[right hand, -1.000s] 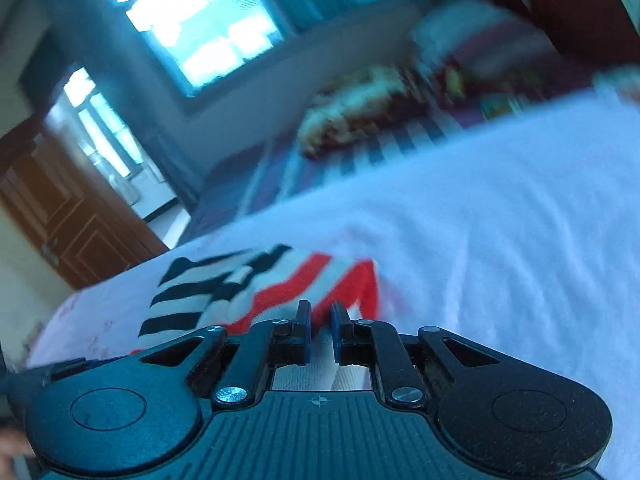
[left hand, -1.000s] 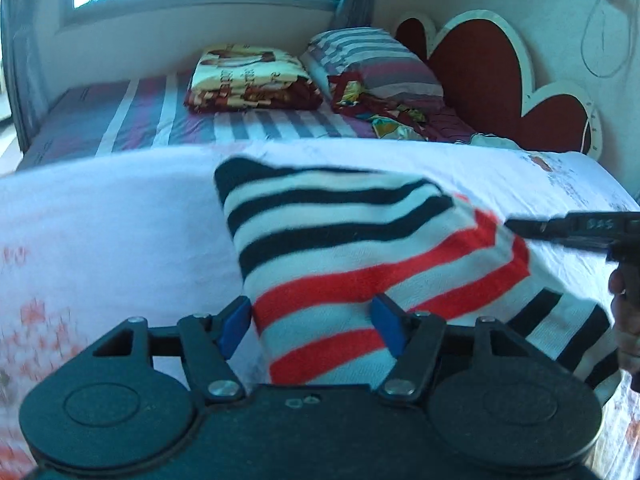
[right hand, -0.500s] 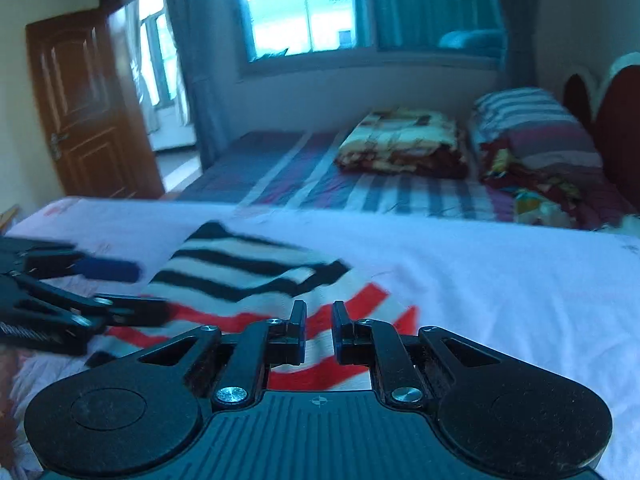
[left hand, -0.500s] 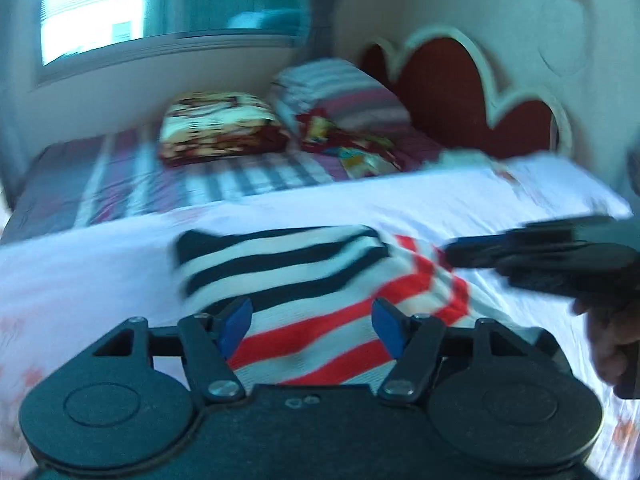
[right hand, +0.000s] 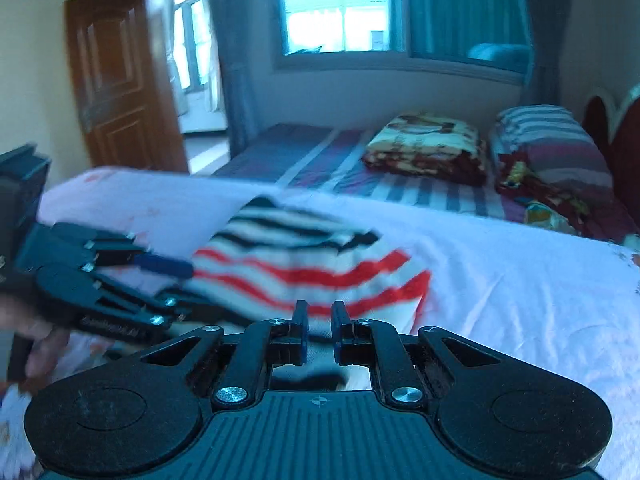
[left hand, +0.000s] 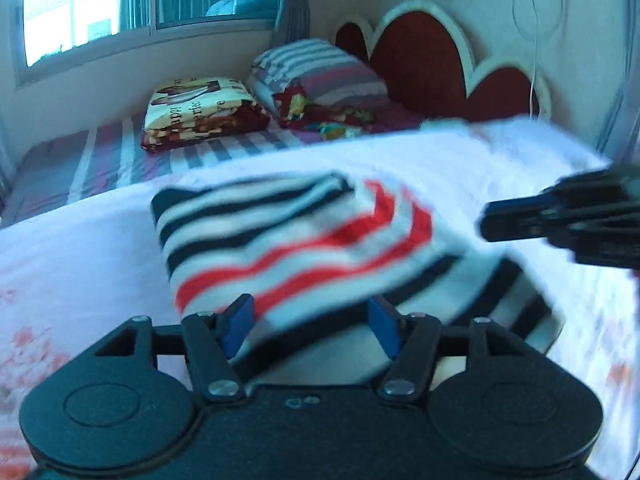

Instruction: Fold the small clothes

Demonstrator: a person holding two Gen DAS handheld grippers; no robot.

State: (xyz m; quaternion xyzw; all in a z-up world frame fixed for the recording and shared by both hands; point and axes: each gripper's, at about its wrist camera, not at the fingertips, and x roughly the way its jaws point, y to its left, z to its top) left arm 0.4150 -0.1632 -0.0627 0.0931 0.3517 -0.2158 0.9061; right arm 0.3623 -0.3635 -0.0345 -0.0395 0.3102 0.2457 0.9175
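A: The striped garment (left hand: 296, 240) lies folded on the white sheet (left hand: 80, 248). Why is the left gripper (left hand: 312, 320) spread?

B: To straddle its near edge; the right gripper (right hand: 319, 330), nearly closed, holds nothing visible.

left gripper (left hand: 312, 322): black, blue pads, silver screws | right gripper (right hand: 319, 330): black, ribbed base, dusty
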